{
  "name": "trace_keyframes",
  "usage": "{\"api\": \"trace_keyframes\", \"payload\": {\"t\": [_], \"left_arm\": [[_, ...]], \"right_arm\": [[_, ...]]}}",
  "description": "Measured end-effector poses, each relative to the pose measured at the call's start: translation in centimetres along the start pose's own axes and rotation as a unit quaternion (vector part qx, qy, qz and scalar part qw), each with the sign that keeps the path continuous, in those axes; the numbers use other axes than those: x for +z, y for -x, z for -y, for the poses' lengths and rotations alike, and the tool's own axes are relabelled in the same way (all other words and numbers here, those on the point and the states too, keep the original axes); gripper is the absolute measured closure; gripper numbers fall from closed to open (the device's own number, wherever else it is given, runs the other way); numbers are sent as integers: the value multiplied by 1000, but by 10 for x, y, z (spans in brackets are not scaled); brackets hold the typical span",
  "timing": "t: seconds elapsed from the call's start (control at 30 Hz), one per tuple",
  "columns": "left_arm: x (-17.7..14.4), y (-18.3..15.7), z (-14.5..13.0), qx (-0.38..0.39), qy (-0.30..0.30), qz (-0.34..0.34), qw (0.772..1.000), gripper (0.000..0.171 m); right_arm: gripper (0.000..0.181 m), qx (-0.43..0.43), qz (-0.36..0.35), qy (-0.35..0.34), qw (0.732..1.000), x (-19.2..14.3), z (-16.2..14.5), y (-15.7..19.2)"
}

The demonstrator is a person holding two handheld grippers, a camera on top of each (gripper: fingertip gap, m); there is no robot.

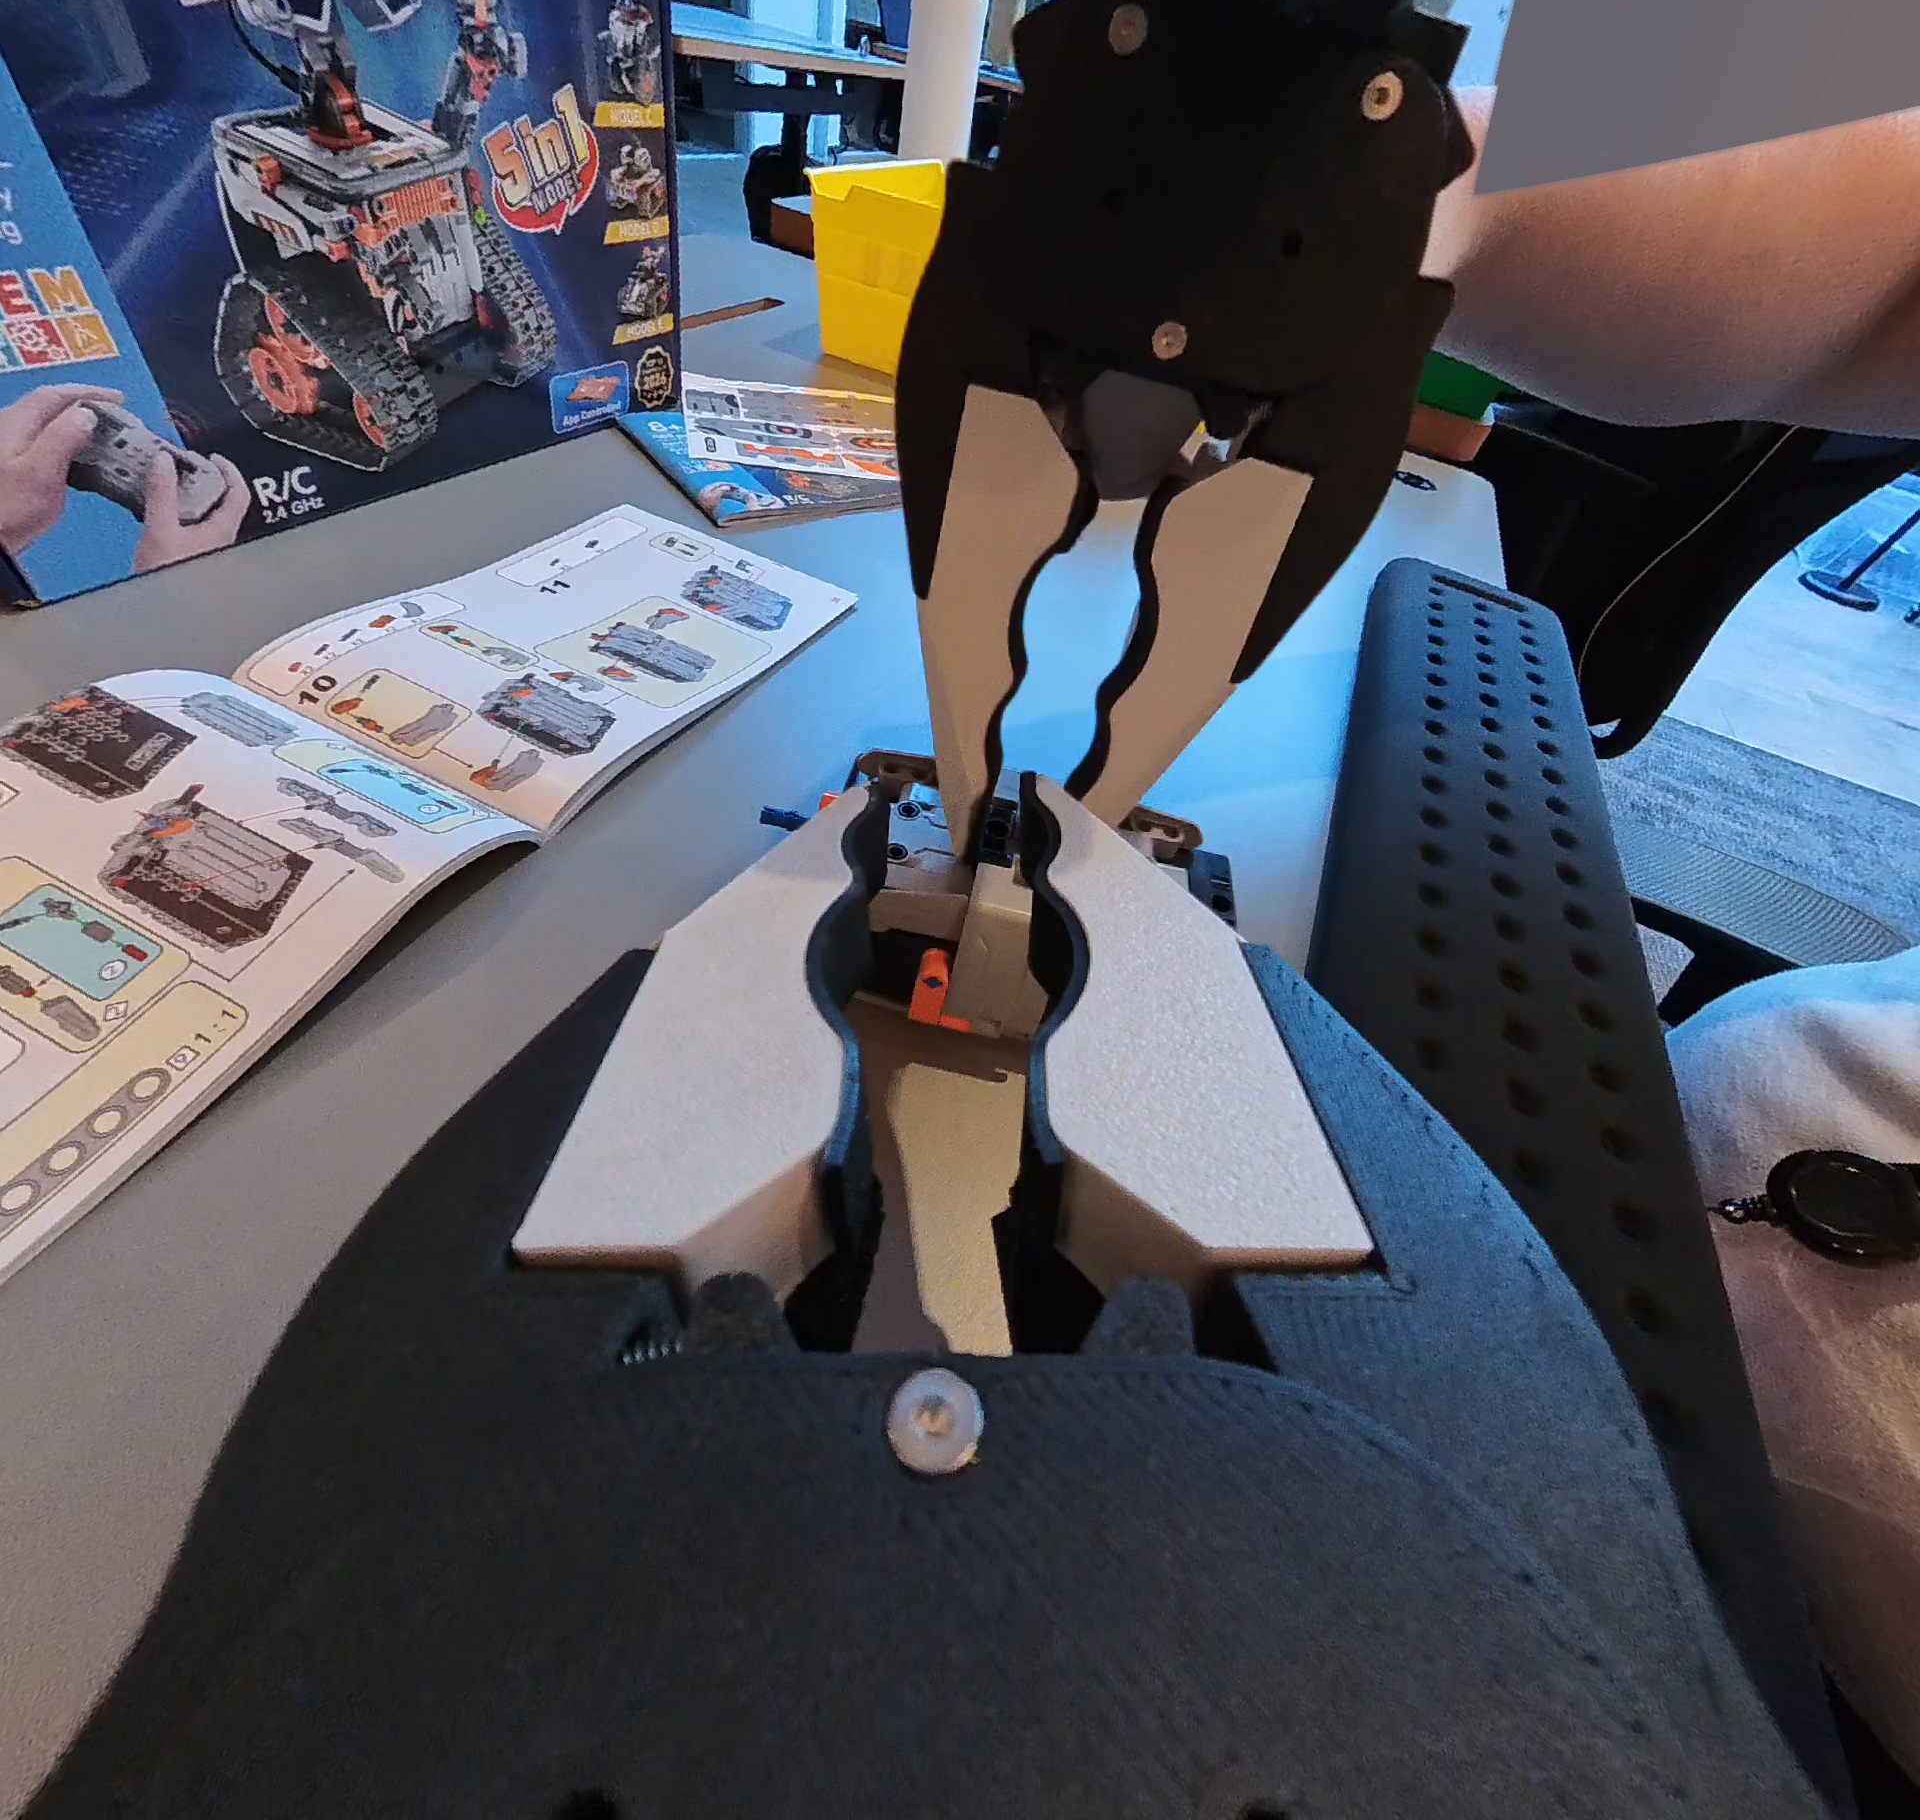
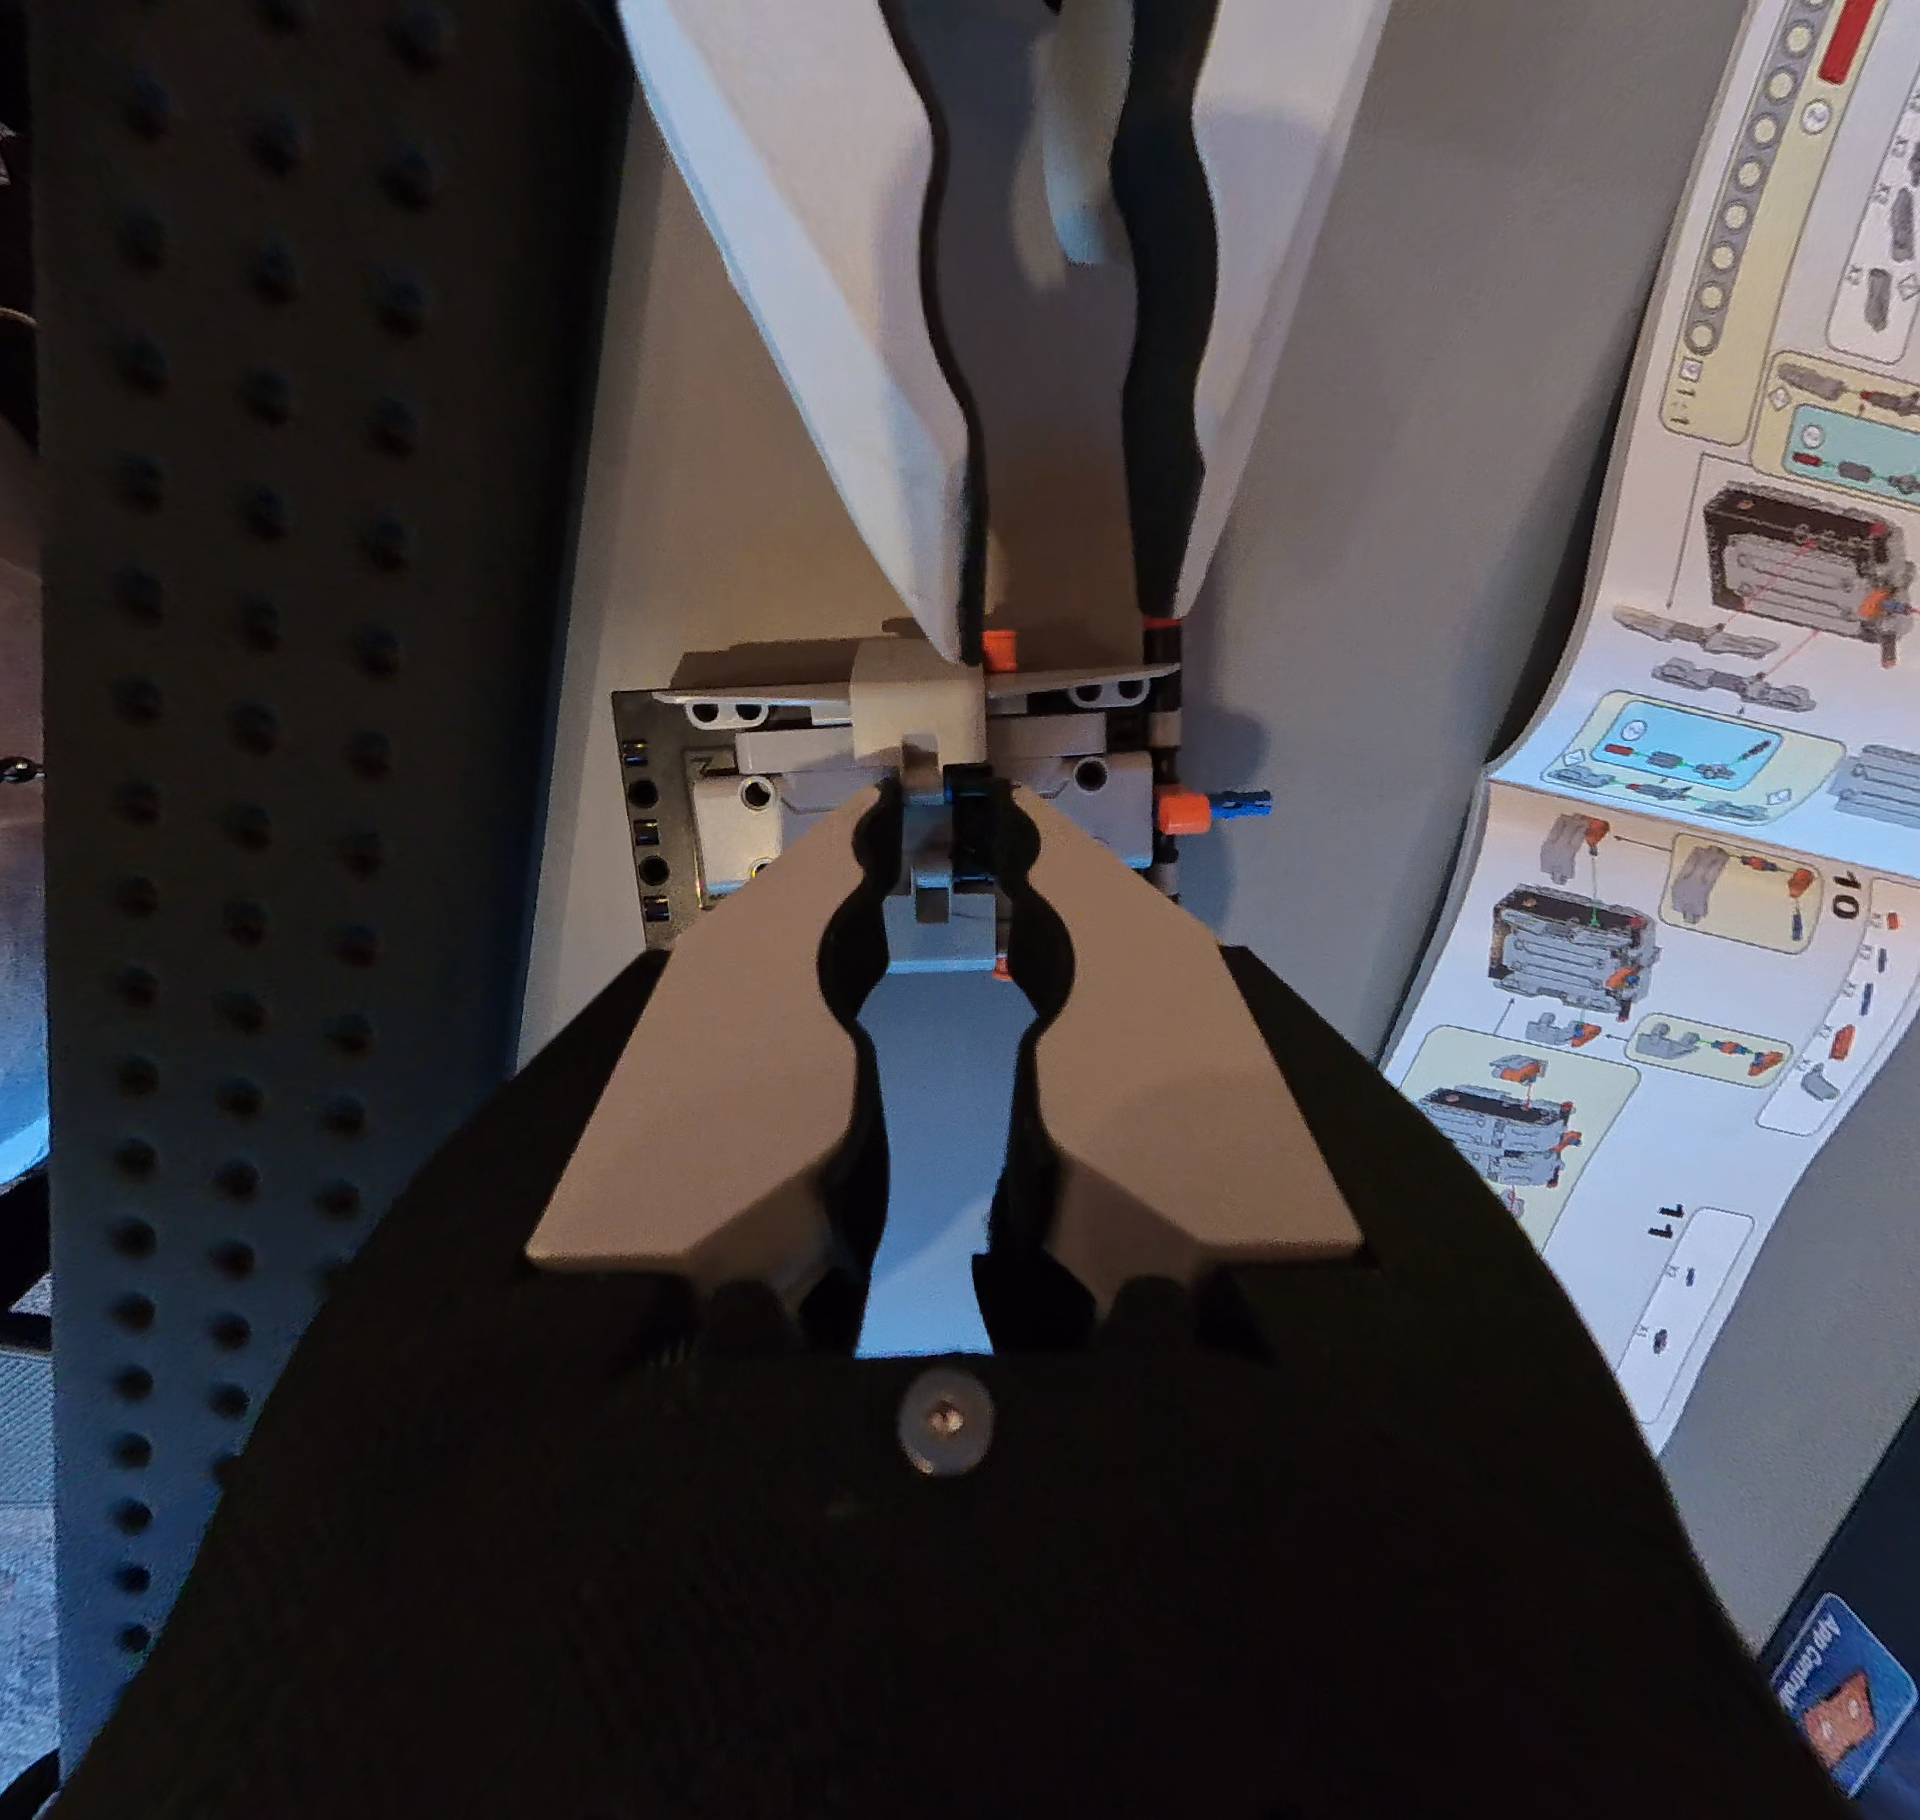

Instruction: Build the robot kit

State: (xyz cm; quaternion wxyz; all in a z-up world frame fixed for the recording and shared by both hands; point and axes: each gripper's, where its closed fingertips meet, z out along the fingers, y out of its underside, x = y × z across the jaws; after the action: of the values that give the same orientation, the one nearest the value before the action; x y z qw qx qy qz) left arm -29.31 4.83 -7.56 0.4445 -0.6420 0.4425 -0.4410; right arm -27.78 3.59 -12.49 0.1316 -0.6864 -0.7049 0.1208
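A grey brick assembly [image 1: 997,939] with orange pins and a blue pin [image 2: 1242,802] sits on the grey table [image 1: 312,1303]. My left gripper [image 1: 951,804] comes in low and its pads are closed against the sides of the assembly. My right gripper [image 2: 948,802] comes down from above and is shut on a small grey and black piece [image 2: 961,825] at the top of the assembly [image 2: 727,825]. It also shows in the left wrist view [image 1: 1029,809], and the left gripper shows in the right wrist view [image 2: 1060,640]. Both grippers meet over the assembly, nearly tip to tip.
An open instruction booklet [image 1: 416,731] lies left of the assembly. A dark perforated pad [image 1: 1507,939] lies right of it. A toy box [image 1: 343,212], a yellow bin [image 1: 873,253], a white bottle [image 1: 940,45] and a second booklet [image 1: 790,440] stand behind. A person's arm [image 1: 1662,295] is at the right. The grippers' ends are close to 5 cm from one another.
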Motion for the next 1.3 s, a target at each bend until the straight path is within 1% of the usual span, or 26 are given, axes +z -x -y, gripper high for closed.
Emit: {"api": "trace_keyframes", "payload": {"t": [0.23,0.53,0.67,0.7,0.73,0.77,0.8,0.87,0.9,0.93,1.03,1.13,1.2,1.27,1.3], "left_arm": [[3,-1,-5,6,16,-2,1000,148],[2,-1,-3,7,10,-1,1000,149],[1,1,-3,6,6,6,1000,147],[-1,2,-1,6,1,10,1000,145],[-4,4,3,5,-9,16,1000,144],[-7,6,8,5,-23,23,999,142],[-13,9,15,4,-42,32,999,140],[-28,15,30,5,-84,51,995,135],[-36,16,36,7,-104,59,993,132],[-45,14,42,6,-123,64,990,130],[-71,4,53,-3,-167,80,983,108],[-95,-14,57,11,-186,118,975,81],[-113,-29,61,55,-185,155,969,65],[-130,-43,64,120,-165,198,959,55],[-139,-49,66,146,-154,218,953,51]], "right_arm": [[165,14,-3,9,1000,1,2,0],[167,-28,-20,14,999,1,3,0],[165,1,0,-31,1000,0,7,2],[152,11,-21,-46,999,-6,8,-3],[148,16,-31,-83,996,-18,12,-5],[151,18,-30,-133,990,-32,18,-1],[152,19,-42,-187,981,-48,20,0],[150,29,-92,-297,950,-81,15,0],[145,47,-116,-340,932,-95,6,0],[135,70,-130,-371,917,-105,-7,3],[108,146,-176,-409,884,-118,-56,12],[89,193,-210,-436,853,-133,-91,33],[75,200,-248,-460,829,-153,-105,49],[59,198,-293,-488,798,-180,-114,66],[54,195,-320,-493,785,-191,-120,72]]}}
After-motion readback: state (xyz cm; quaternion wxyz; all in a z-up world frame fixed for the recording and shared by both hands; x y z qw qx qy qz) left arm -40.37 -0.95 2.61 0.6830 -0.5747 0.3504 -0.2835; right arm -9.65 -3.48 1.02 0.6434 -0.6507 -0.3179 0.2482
